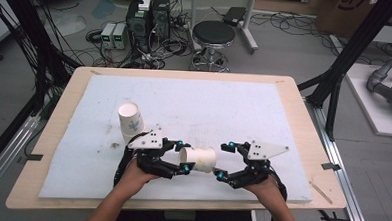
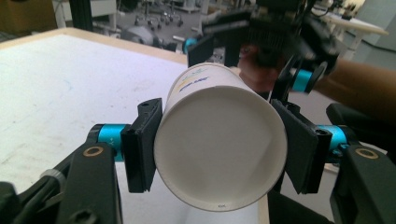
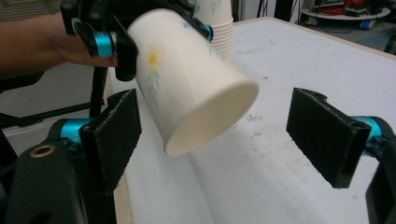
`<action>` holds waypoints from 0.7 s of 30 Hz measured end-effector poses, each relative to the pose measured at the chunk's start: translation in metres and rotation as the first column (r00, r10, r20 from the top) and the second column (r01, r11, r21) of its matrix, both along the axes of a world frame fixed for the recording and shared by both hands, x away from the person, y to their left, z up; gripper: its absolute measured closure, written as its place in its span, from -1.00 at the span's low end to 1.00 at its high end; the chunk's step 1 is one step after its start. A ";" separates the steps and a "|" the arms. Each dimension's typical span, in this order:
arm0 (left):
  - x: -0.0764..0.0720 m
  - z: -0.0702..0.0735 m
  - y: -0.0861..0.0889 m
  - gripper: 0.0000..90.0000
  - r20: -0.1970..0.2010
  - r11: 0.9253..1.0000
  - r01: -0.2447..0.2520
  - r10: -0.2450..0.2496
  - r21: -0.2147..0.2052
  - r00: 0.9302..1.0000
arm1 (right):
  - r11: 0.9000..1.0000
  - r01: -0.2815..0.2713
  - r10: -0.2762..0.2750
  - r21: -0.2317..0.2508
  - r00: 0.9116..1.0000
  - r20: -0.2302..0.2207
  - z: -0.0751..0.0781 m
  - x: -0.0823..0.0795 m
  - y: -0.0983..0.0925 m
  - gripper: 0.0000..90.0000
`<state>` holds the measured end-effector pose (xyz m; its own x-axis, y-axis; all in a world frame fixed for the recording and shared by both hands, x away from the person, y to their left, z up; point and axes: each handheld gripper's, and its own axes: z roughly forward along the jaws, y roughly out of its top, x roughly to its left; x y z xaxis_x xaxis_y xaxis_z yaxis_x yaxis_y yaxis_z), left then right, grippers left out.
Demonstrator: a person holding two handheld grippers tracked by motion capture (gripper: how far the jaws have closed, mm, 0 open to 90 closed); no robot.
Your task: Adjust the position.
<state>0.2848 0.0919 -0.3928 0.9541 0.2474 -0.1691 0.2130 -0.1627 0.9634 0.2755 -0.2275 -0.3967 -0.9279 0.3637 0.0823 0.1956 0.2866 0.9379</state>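
The left gripper (image 1: 182, 155) pinches a paper cup (image 1: 200, 159) by its sides, its two pads pressed flat against the wall near the closed base, so the cup lies sideways just above the counter (image 1: 293, 120) with its open mouth turned toward the right gripper (image 1: 224, 162). Holding it near the base leaves the rim end free, which looks like a deliberate choice: it gives the other gripper bare wall to take.

In the left gripper view the cup's (image 2: 219, 149) round base faces the camera, squeezed between the pads (image 2: 142, 144). In the right gripper view the cup (image 3: 187, 79) tilts down with its mouth between the two spread jaws, touching neither; that gripper is wide open and empty. I judge this a handover about to happen, or a cup freshly pulled from the stack of cups (image 1: 130, 121) that stands upright on the white mat (image 1: 234, 107) just behind the left gripper. The thin wall could dent if squeezed hard near the rim.
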 end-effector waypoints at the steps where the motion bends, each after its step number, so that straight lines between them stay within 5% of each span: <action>1: -0.001 0.000 0.001 -0.18 0.007 1.000 0.000 0.000 -0.005 1.000 | 1.000 -0.004 0.004 -0.001 1.000 -0.009 -0.003 -0.001 0.000 -0.59; 12: -0.006 0.004 0.010 -0.17 0.043 0.999 0.004 -0.002 -0.053 0.999 | 0.998 -0.063 0.063 0.016 0.998 -0.011 -0.009 -0.001 -0.002 -0.58; 21: -0.010 0.003 0.005 -0.17 0.044 0.995 0.065 -0.061 -0.080 0.997 | 0.992 -0.123 0.123 0.026 0.992 -0.009 -0.007 -0.002 0.006 -0.58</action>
<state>0.2752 0.0972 -0.3900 0.9739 0.1734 -0.1466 0.1647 -0.0950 0.9818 0.2736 -0.2215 -0.4041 -0.9645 0.2446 0.0998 0.1700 0.2856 0.9432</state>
